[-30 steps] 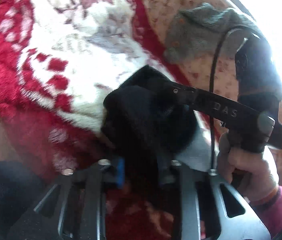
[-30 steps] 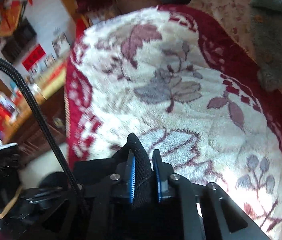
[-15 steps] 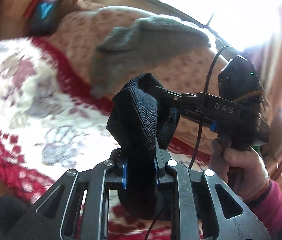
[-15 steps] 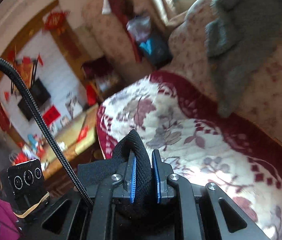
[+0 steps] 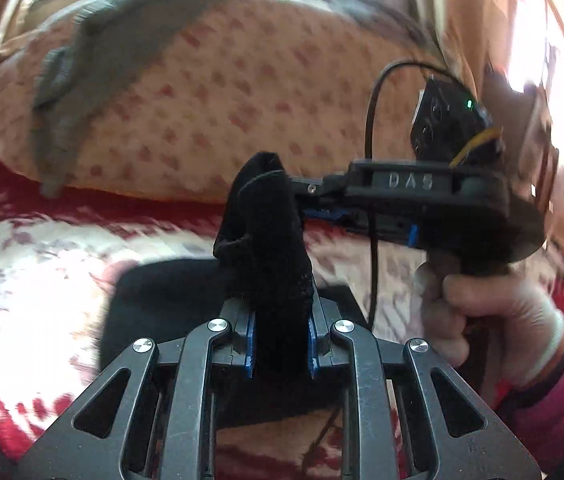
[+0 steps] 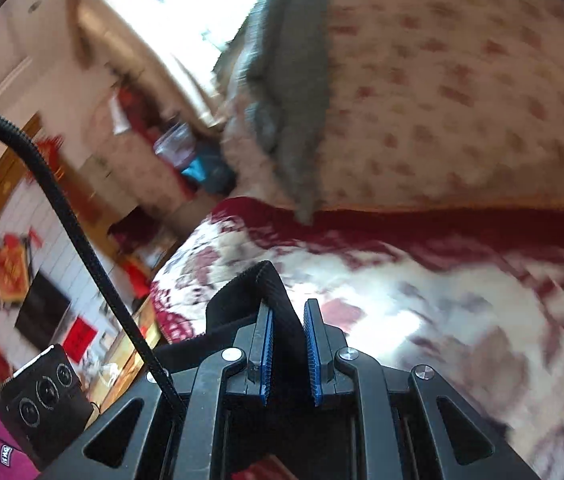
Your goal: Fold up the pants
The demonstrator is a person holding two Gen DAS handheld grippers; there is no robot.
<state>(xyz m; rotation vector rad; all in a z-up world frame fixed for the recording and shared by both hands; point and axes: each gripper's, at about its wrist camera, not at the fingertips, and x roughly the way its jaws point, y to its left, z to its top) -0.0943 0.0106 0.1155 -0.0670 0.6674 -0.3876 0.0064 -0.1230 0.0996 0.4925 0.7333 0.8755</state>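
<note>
Both grippers — left gripper (image 5: 280, 344) and right gripper (image 6: 288, 354) — clamp the black pants (image 5: 266, 240) at frame centre, mid-fold above the blanket (image 5: 42, 248); next, probably lay them flat.

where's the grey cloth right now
The grey cloth hangs over the sofa's floral backrest, upper left in the left wrist view and top centre in the right wrist view, its lower tip just above the red-and-white blanket.
</note>
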